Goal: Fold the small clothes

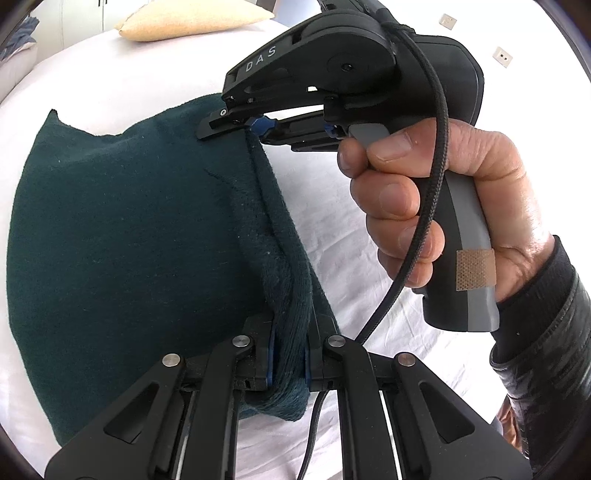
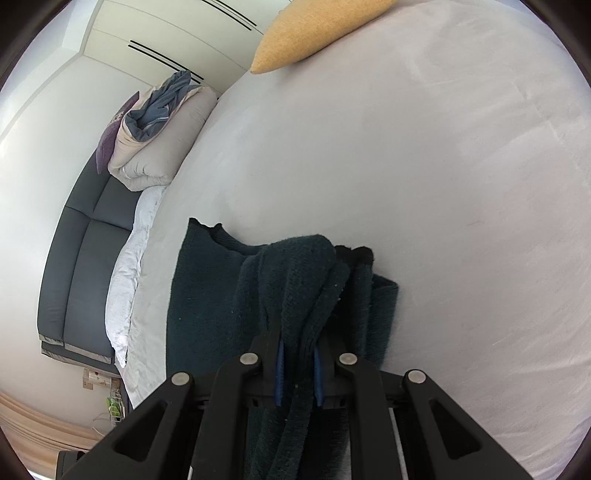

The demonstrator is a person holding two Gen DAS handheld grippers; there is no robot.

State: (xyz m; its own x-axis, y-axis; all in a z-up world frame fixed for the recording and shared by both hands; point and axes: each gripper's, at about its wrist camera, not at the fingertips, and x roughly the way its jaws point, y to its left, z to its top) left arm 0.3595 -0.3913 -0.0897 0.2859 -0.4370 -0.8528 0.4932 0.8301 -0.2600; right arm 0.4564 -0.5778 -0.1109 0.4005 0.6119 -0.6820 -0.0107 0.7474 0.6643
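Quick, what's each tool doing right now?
Left tool: shut on the dark green cloth.
Right tool: shut on the same cloth.

Fuzzy matt knit garment on smooth white cotton sheet.

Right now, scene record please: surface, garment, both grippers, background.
surface: white bed sheet
garment: dark green fleece cloth, partly flat on the sheet, one edge lifted
left gripper: shut on the lifted edge, bunched between its fingers
right gripper: shut on the same edge, further along; a hand holds its handle
background: yellow woven pillow, folded grey duvet
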